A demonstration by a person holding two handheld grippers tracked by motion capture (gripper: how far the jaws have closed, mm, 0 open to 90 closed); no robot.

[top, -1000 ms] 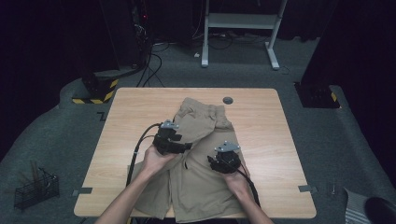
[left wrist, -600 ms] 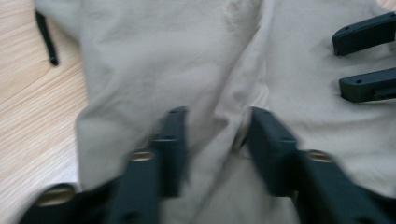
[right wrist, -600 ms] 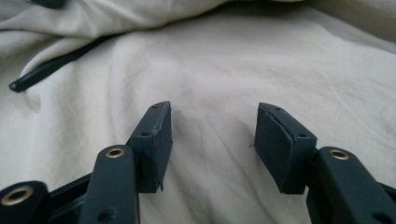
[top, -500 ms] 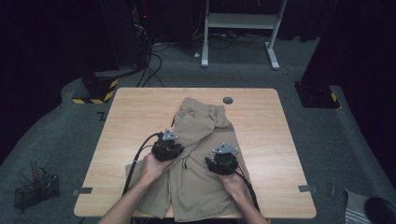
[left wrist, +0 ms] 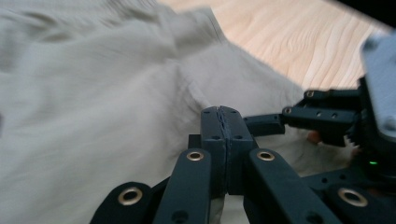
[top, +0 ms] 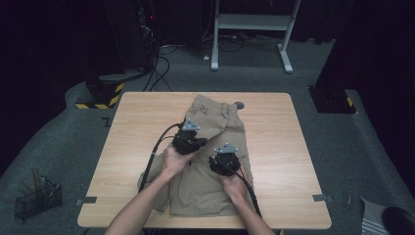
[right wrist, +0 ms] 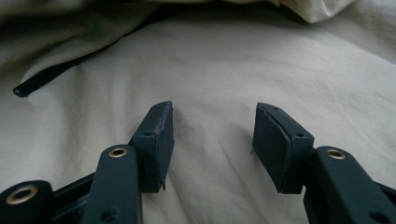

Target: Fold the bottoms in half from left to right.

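Khaki shorts [top: 215, 122] lie flat on the wooden table [top: 274, 127], waistband at the far end. My left gripper [top: 192, 140] rests on the middle of the shorts. Its jaws have just closed, and its pads [left wrist: 219, 112] meet. I cannot tell if a fold of the shorts [left wrist: 102, 93] is pinched between them. My right gripper [top: 224, 159] sits just to its right, nearer the person, and its black fingers [left wrist: 299, 119] reach in from the right of the left gripper view. My right gripper [right wrist: 212, 135] is open, with bare fabric [right wrist: 224, 60] between its pads.
A small dark round object [top: 239, 105] lies on the table beyond the waistband. A black cable [right wrist: 51, 74] runs under a fold of cloth. A wire basket [top: 36, 198] stands on the floor at the left, and a white frame [top: 254, 22] beyond the table.
The left gripper's jaws went from open to shut, and that hand drew back and then moved forward and right. The right gripper shifted slightly left.
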